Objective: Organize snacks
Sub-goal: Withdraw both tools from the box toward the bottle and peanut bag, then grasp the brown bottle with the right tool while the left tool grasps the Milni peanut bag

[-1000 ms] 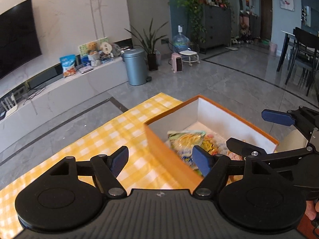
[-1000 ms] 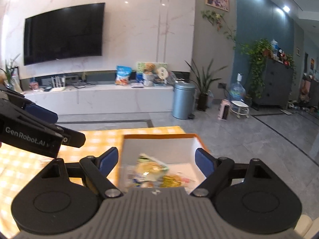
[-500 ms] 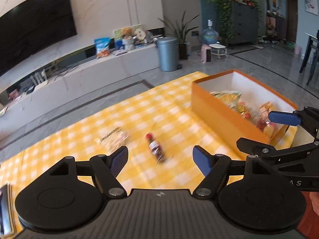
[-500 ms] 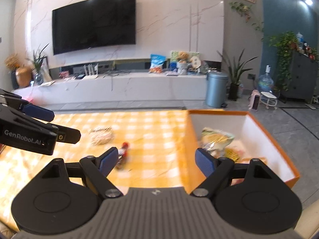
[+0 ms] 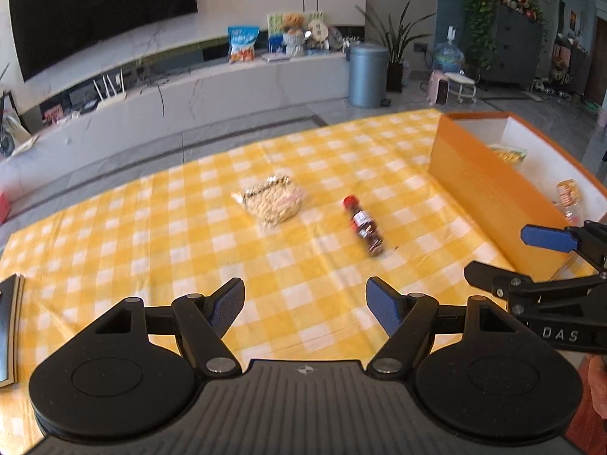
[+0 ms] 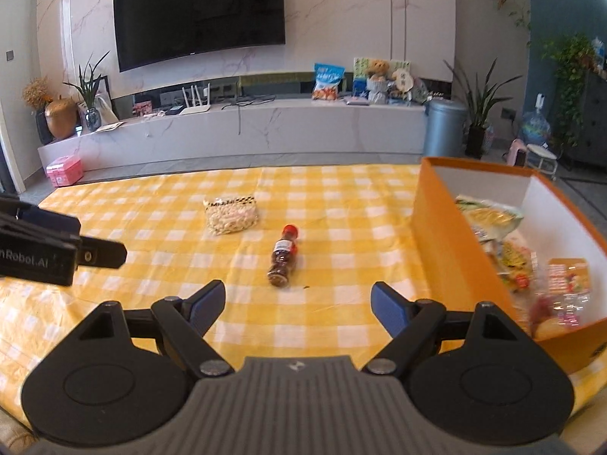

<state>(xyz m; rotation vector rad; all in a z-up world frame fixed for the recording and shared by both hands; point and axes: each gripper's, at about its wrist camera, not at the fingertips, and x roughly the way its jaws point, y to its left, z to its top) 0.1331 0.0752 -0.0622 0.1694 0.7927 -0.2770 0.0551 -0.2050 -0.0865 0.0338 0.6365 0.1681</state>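
In the left wrist view, the left hand-held gripper [image 5: 305, 301] is hanging over the bench [image 5: 151, 227] with its blue pads standing apart and nothing between them; its jaws have just been closing a little. Ahead of it, a small red-capped bottle [image 5: 363, 225] is lying on its side on the yellow checked cloth, and a clear bag of pale snacks [image 5: 271, 204] is lying just to its left, apart from it. The orange box [image 5: 489, 189] is standing at the right end of the bench, and the right hand-held gripper [image 5: 531, 258] is reaching in from the right edge in front of that box. In the right wrist view, the right hand-held gripper [image 6: 297, 303] is holding its jaws wide and empty, with the bottle [image 6: 283, 261] lying just beyond the gap. The snack bag [image 6: 231, 215] is resting farther back and to the left. The orange box [image 6: 447, 250] is sitting to the right, with several snack packets [image 6: 489, 216] lying inside it.
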